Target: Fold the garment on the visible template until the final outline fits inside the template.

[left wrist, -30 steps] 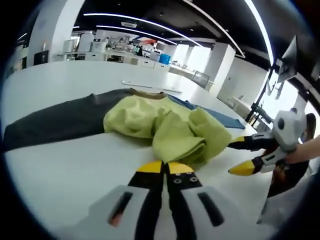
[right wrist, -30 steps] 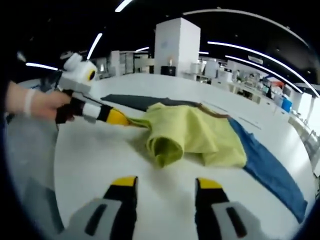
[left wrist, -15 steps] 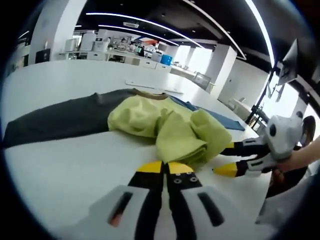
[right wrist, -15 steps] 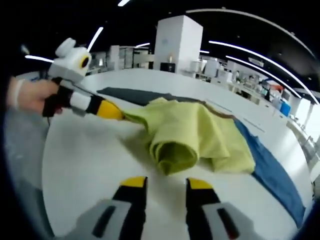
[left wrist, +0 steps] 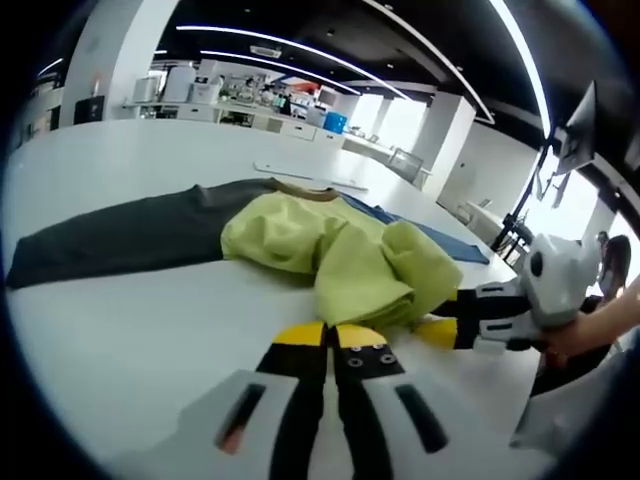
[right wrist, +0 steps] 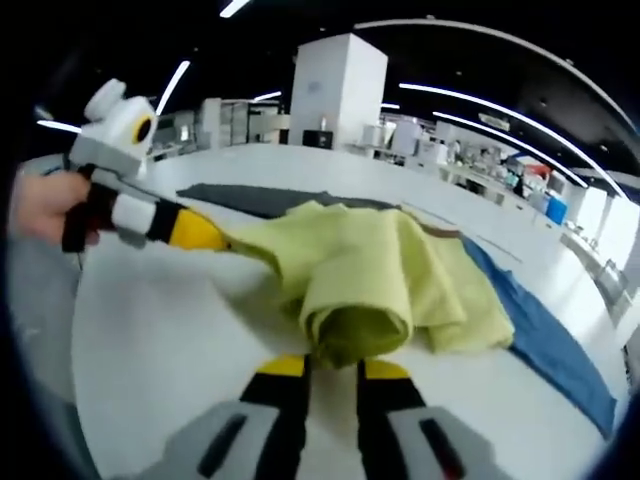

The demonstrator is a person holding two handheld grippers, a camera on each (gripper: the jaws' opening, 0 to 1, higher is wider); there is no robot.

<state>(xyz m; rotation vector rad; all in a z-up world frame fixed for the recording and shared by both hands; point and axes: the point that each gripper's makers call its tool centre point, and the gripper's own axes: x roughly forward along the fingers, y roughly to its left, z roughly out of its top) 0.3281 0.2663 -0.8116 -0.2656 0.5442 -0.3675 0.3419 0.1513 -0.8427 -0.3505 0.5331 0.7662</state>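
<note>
Yellow-green fabric of the bunched garment (left wrist: 345,255) is heaped mid-tabletop (left wrist: 120,330), lying across a dark grey cloth (left wrist: 110,238) and a blue cloth (right wrist: 545,335) spread flat beneath it. The left gripper (left wrist: 328,335) is seen with jaws pressed together, short of the garment's near fold. The right gripper (right wrist: 328,366) is pinching the rolled front edge of the garment, its jaws nearly closed. Desks and a white pillar (right wrist: 335,95) are seen behind the garment.
</note>
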